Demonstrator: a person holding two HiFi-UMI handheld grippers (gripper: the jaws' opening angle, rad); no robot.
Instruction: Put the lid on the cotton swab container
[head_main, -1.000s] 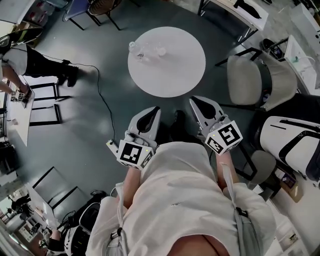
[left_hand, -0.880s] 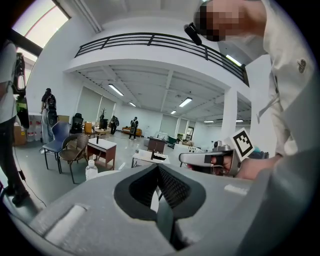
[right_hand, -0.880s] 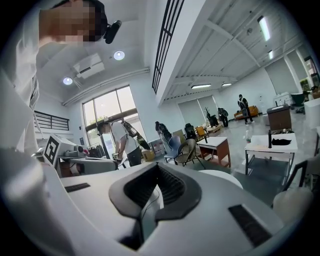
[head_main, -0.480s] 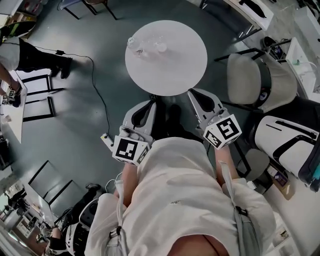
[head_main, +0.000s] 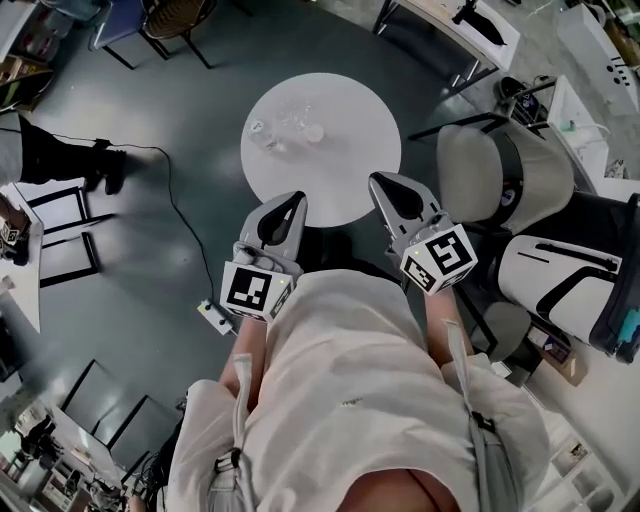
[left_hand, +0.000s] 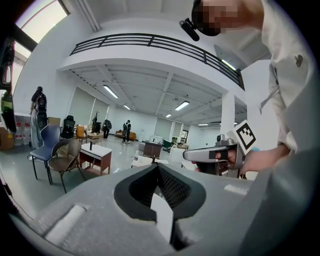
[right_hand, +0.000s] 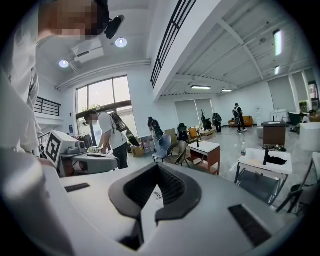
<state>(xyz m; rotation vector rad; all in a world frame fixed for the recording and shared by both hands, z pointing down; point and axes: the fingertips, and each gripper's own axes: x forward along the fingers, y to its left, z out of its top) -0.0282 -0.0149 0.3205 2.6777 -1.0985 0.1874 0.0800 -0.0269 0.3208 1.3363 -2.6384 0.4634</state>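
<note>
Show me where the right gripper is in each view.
Head view: right gripper right of centre, tip by the table edge.
Left gripper view: at right, tip pointing left.
Right gripper view: its own fingers fill the bottom centre.
Shared landmark: the person's white shirt.

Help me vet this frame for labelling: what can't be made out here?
Head view: the clear items on the round table are too small and see-through to tell container from lid.
Gripper views: the left gripper and right gripper each fill the lower picture, and those items cannot be picked out.
</note>
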